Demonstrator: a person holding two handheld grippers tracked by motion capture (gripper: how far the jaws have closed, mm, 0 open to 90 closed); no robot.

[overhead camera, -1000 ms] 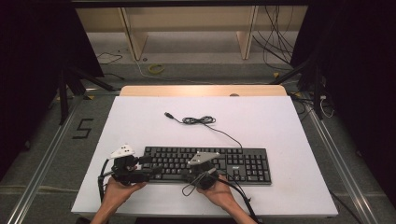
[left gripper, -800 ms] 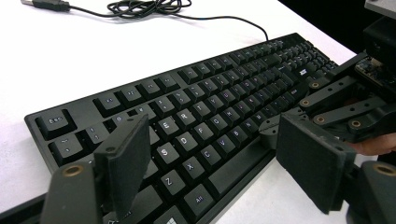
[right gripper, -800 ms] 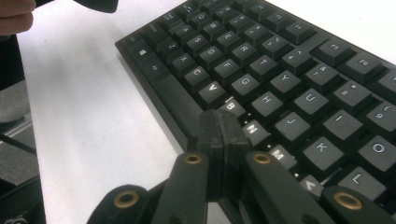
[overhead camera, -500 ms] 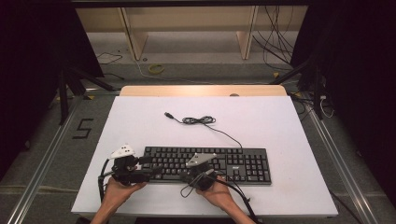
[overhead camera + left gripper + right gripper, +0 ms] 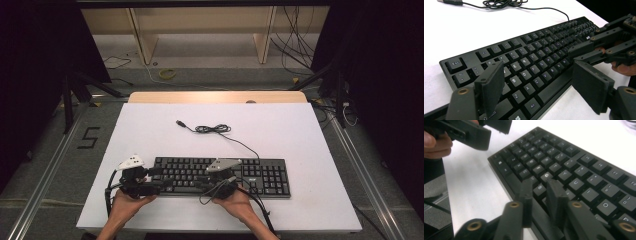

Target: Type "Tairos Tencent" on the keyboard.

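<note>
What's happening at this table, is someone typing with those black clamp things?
A person holds a two-jaw gripper in each hand over a black computer keyboard on the white table. The left gripper hovers with jaws wide open above the keyboard's left end. The right gripper sits low over the middle keys, its jaws just opening slightly, gripping nothing. The keyboard's black cable lies unplugged behind.

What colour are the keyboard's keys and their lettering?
The keyboard has black keys with white lettering, clearest in the left gripper view.

Keyboard (image 5: 220, 176) near the table's (image 5: 300, 135) front edge, its coiled cable (image 5: 214, 129) behind it, toward the middle.
</note>
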